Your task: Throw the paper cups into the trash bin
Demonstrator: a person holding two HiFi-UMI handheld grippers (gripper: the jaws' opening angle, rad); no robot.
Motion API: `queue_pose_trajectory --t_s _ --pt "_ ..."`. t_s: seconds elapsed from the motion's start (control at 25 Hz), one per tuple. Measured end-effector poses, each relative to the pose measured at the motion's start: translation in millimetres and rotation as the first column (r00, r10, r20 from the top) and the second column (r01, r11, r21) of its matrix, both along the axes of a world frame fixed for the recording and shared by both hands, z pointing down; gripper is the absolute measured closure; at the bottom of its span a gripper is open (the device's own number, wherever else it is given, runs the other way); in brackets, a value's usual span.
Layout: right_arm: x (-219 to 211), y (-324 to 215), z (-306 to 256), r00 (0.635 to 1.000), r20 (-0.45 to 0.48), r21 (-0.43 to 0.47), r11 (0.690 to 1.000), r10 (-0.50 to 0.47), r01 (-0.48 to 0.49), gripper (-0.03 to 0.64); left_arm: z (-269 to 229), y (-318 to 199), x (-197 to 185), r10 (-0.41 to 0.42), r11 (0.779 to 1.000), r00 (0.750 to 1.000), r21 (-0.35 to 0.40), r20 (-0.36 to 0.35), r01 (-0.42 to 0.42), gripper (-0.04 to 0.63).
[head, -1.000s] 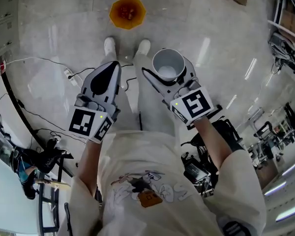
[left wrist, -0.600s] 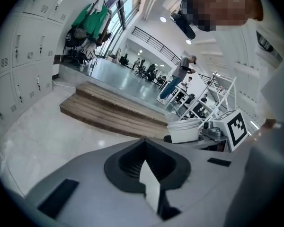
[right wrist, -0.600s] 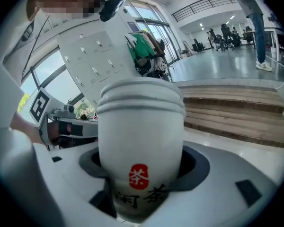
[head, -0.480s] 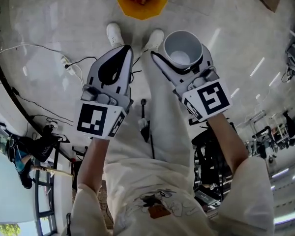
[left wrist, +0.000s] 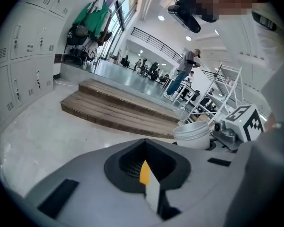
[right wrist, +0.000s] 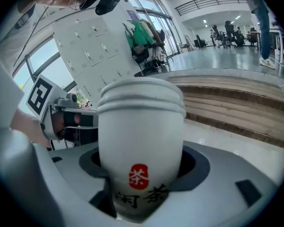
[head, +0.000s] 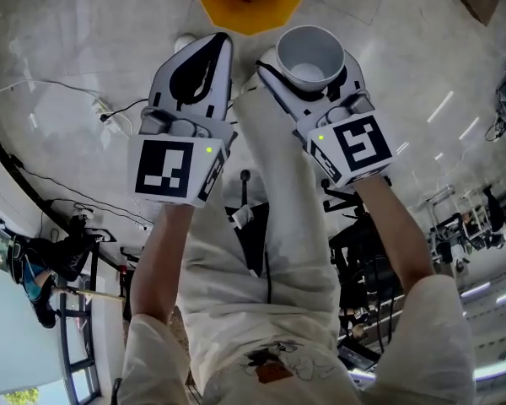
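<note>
R tongs (head: pixel 309 72) clamp paper cup (head: pixel 309 53); L tongs (head: pixel 222 45) shut, empty. Risk: bin (head: pixel 250 2) just beyond cup; early release = cup on floor (head: pixel 84 49).

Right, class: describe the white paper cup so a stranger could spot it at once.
On the pale polished floor, an orange many-sided bin sits ahead of the person's legs. Just before it, the right gripper grips the white paper cup: round, open-mouthed, red-stamped, while the left gripper beside it holds nothing.
</note>
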State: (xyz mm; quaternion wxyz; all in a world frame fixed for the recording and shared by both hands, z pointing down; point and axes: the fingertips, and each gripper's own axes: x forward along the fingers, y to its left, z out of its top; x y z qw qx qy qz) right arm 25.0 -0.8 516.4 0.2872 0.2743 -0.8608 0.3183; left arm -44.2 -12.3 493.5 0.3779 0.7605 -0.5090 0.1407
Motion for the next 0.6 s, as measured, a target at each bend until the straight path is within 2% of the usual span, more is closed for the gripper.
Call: queue_pose_trajectory --t_s 0.12,0.28,0.6 --pt "-3.5 -6.4 34.5 1.0 -0.011 -0.007 1.0 0.027 -0.027 0.293 37.9 -8.3 -4.8 -0.026 1.0 1.0 -0.011 0.014 0.027 0.589" --pt "0.0 -14.0 72.3 0.997 -0.036 -0.005 0.998 0.069 -0.07 0.293 80.4 -13.5 -13.4 -0.101 0.994 0.995 -0.038 0.016 0.102 0.591" --pt "-5.0 -26.2 136.3 0.994 -0.07 0.006 0.997 0.08 -0.08 0.293 148.6 -21.1 -17.6 -0.076 0.994 0.995 -0.068 0.062 0.08 0.591"
